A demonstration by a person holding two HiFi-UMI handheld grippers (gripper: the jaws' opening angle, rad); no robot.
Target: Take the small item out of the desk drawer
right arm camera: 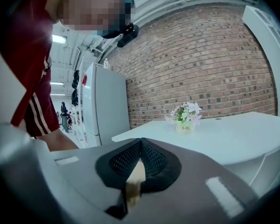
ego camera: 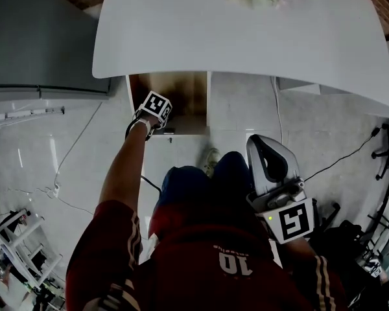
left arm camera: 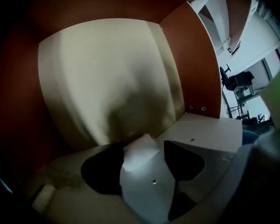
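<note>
The desk drawer (ego camera: 181, 91) stands pulled open under the white desk top (ego camera: 246, 37), with brown walls and a cream floor (left arm camera: 107, 78). My left gripper (ego camera: 157, 111) reaches down into it, its jaws hidden there by the marker cube. In the left gripper view its black pads (left arm camera: 102, 171) sit on either side of a small white item (left arm camera: 139, 152), which fills the gap between them, so my left gripper (left arm camera: 142, 149) is shut on it. My right gripper (ego camera: 264, 151) is held above the person's lap, apart from the drawer. It (right arm camera: 140, 146) is shut and holds nothing.
A grey cabinet (ego camera: 32, 44) stands left of the desk. A small pot of flowers (right arm camera: 186, 118) sits on the desk top. Cables (ego camera: 71, 154) trail over the light floor, and office chairs (ego camera: 382, 148) stand at the right. A brick wall (right arm camera: 200, 64) rises behind the desk.
</note>
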